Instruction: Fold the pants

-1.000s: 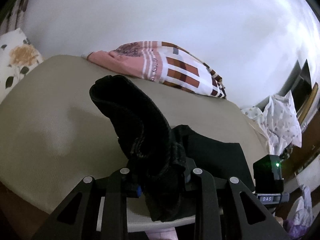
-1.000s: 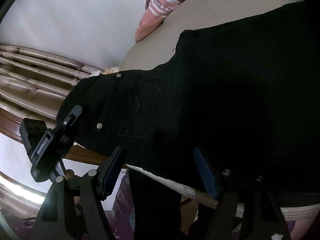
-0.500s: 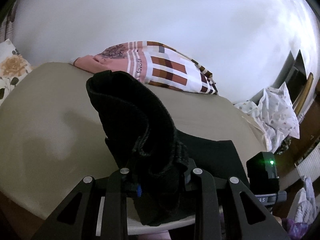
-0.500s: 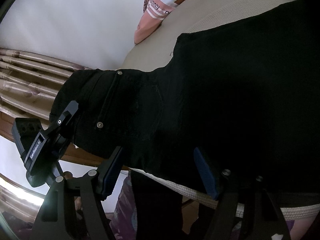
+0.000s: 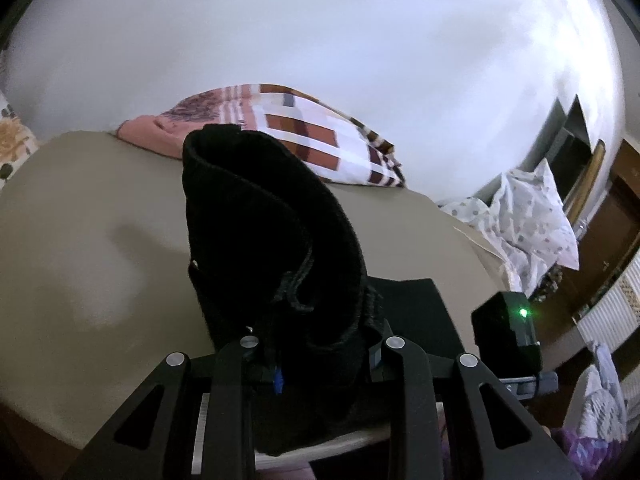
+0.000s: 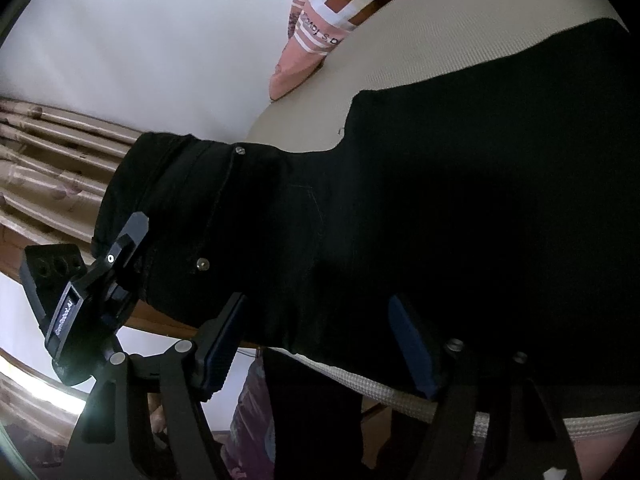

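Black pants (image 6: pixel 460 208) lie spread on a beige bed (image 6: pixel 400 64). Their waistband end (image 5: pixel 272 232) is lifted and bunched upright between my left gripper's (image 5: pixel 316 354) fingers, which are shut on it. In the right wrist view the left gripper (image 6: pixel 100 280) shows at the left, clamped on the pants' waist near a rivet (image 6: pixel 203 264). My right gripper (image 6: pixel 316 344) is open at the bed's near edge, its blue-padded fingers (image 6: pixel 412 344) on either side of the pants' hanging edge, not closed on it.
A pink checked blanket (image 5: pixel 304 136) lies at the bed's far side against the white wall. A white spotted cloth (image 5: pixel 528 216) hangs at the right by wooden furniture. Curtains (image 6: pixel 48 168) hang to the left in the right wrist view. The bed's woven edge (image 6: pixel 384 388) runs below.
My left gripper has raised the waistband end higher and carried it further over the bed. The right gripper has stayed in place, still open.
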